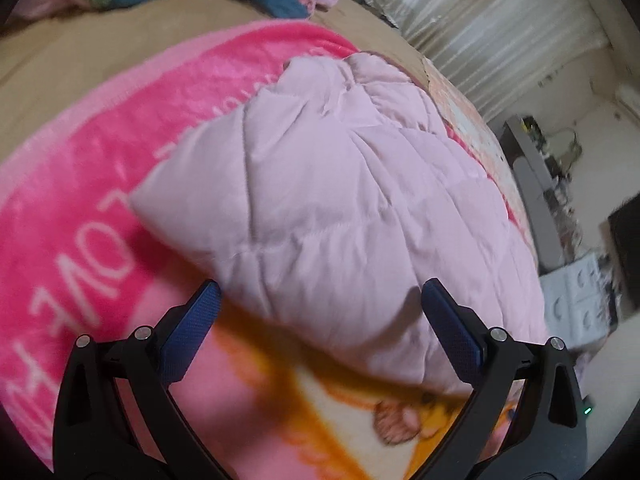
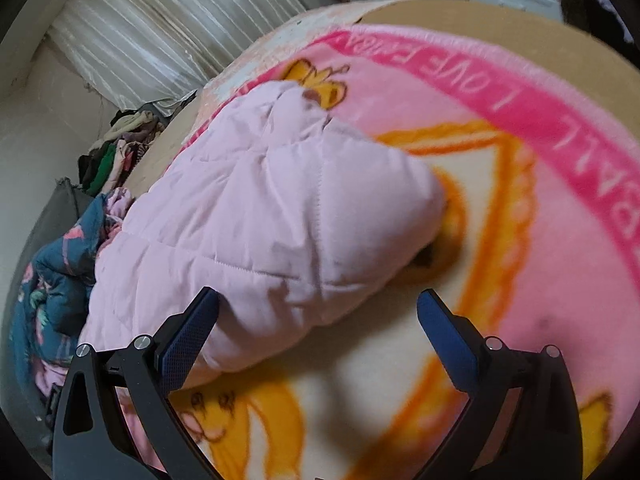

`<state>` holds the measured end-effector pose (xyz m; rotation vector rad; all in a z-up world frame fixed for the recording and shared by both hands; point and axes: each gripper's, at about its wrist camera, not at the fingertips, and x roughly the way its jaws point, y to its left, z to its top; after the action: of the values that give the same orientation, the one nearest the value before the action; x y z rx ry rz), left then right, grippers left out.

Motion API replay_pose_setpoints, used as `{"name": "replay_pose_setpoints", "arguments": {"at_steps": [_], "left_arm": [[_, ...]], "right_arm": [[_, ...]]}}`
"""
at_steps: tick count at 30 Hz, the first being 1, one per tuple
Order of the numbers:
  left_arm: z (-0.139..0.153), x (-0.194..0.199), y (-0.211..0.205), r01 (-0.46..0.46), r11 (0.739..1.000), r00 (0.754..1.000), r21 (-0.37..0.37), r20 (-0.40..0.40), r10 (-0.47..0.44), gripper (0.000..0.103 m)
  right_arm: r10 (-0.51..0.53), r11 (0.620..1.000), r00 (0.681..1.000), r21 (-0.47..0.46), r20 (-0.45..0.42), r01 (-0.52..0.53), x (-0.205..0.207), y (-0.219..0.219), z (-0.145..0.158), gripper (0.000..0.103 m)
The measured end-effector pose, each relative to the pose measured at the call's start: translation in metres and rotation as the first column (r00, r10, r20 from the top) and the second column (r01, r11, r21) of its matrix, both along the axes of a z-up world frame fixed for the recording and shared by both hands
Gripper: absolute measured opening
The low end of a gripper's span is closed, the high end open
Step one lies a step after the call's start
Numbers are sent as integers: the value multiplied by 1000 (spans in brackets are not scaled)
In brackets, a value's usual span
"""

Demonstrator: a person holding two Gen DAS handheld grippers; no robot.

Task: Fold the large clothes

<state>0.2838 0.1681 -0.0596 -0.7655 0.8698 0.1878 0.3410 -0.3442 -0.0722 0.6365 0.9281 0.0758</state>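
Pale pink quilted jacket (image 1: pixel 320 200), folded into a bundle, lying on a pink printed blanket (image 1: pixel 80 200). Left claw (image 1: pixel 320 312): spread apart, empty. Right claw (image 2: pixel 318 316): spread apart, empty, beside the bundle.

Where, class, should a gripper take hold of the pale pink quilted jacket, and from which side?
Probably the jacket's near folded edge, where it rises off the blanket. The open right gripper already faces it; come in low from the near side.

Bare blanket (image 2: pixel 540 240) w/ open room seen R of folded pink jacket (image 2: pixel 260 216). L side blocked by heaped blue floral clothes (image 2: pixel 60 264); clothes pile (image 2: pixel 120 148) beyond bed edge.
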Motion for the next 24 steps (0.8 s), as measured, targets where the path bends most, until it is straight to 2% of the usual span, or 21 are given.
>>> {"name": "replay_pose_setpoints", "arguments": {"at_steps": [9,14,19,21,23,24], "left_arm": [[-21,29,3,-54,998,998,-28,-17,53,95],[-38,34,9,-66,994,997,-91,23,69,95],[-46,40,13,-72,989,995,-131,56,80,95],[-43,45,13,-61,991,996,-120,63,68,95],[-38,46,12,-46,995,996,-93,72,53,85],[-31,47,8,-31,998,996,-56,85,36,76]], "right_arm": [[10,996,1000,85,-3,-10,29,3,-12,99],[5,990,1000,140,-4,-5,39,2,-25,99],[8,992,1000,122,22,-11,47,8,-25,99],[16,994,999,108,42,-20,49,10,-24,96],[41,996,996,71,81,-47,51,15,-19,79],[58,997,993,45,102,-62,49,18,-15,74]]}}
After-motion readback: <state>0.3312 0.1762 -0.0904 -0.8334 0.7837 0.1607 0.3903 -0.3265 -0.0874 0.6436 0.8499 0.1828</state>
